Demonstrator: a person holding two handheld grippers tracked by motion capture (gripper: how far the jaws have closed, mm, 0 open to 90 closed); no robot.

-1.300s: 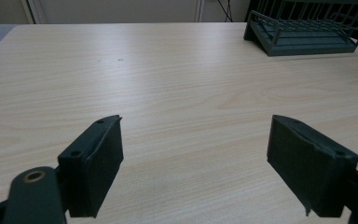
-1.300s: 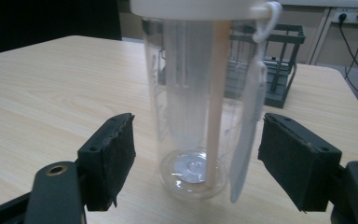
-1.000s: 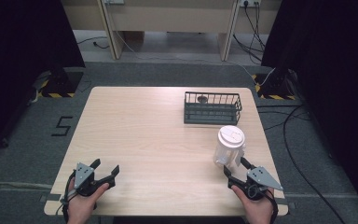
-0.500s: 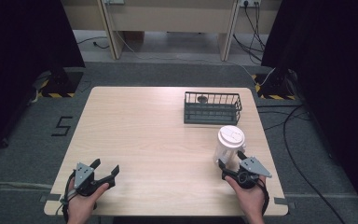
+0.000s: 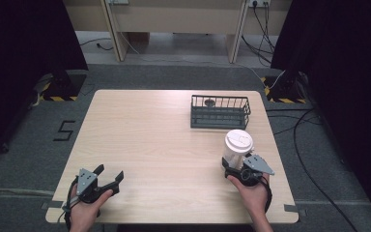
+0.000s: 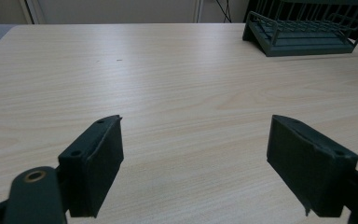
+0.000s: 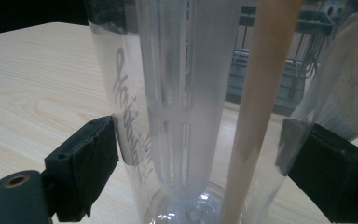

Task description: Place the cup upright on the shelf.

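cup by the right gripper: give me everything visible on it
The cup is a clear plastic tumbler with a white lid, standing upright on the table near its right edge, in front of the wire basket. In the right gripper view its wall is see-through, with dark script lettering down one side, a frosted slotted insert in the middle and a tan strip beside it. The right gripper straddles its lower part, jaws at both sides; whether they press it is unclear.

A dark wire basket (image 5: 220,111) stands at the far right of the wooden table (image 5: 149,145).
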